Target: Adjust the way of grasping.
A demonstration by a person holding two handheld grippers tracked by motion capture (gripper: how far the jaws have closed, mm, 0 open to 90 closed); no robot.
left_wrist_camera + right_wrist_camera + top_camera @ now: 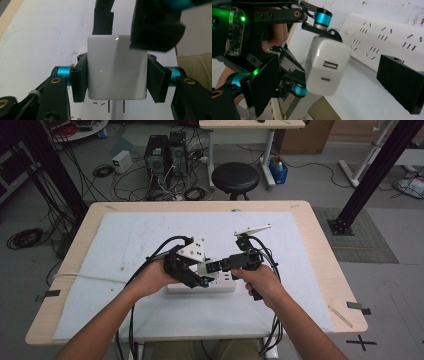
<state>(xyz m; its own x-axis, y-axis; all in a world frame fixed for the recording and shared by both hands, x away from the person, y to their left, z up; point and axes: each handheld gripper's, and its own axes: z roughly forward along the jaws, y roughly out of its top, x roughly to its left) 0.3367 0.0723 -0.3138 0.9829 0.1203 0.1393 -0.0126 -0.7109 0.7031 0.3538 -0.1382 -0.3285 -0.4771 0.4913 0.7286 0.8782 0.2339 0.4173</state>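
Left gripper view: one charger [117, 72], two prongs [116, 106].

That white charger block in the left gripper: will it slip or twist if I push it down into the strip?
The charger has glossy, smooth sides, so it may slide in the left gripper under push. It looks rigid, so it should not flex. Its two thin prongs could bend if they meet the power strip off-line.

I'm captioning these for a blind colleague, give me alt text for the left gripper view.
A white charger is clamped between the left tool's two black jaws, its two metal prongs pointing down toward a white power strip just below. The other tool's black jaw overlaps the charger's upper right corner.
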